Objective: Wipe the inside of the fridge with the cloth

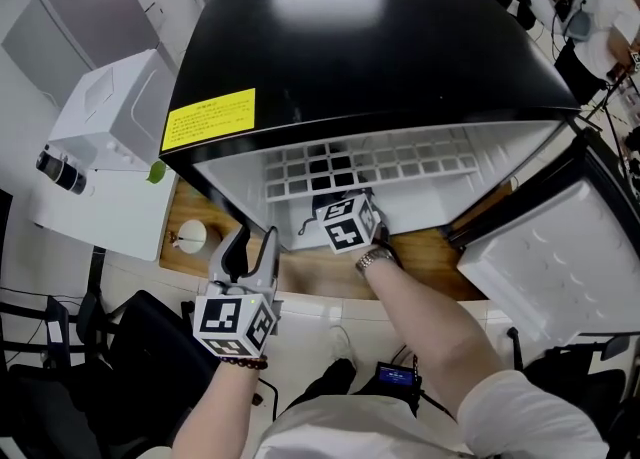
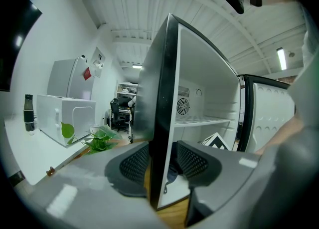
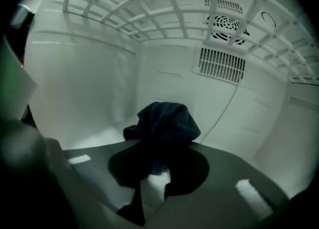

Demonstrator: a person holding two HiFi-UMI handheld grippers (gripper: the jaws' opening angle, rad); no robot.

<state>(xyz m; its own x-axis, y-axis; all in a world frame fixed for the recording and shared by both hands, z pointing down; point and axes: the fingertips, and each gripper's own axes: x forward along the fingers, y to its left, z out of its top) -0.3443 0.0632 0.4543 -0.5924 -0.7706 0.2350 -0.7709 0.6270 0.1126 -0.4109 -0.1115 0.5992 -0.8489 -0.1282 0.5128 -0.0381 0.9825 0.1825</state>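
On a wooden tabletop (image 1: 320, 273) in a white-walled workroom stands a black fridge (image 1: 370, 37), its door (image 1: 545, 257) swung open. Inside, the right gripper (image 3: 152, 149) pinches a dark blue cloth (image 3: 164, 120) just above the white floor. The left gripper (image 2: 160, 159) has its jaws half-wide, clasping the fridge's left wall edge.

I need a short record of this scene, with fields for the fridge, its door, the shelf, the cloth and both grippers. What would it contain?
fridge: black top, white inside, on a wooden top
door: open, at the right in the head view
shelf: white grid, high inside
cloth: dark blue, bunched, inside the fridge, below the shelf
right gripper: inside the fridge, shut on the cloth
left gripper: outside, jaws either side of the fridge's left wall edge; whether they press on it cannot be told
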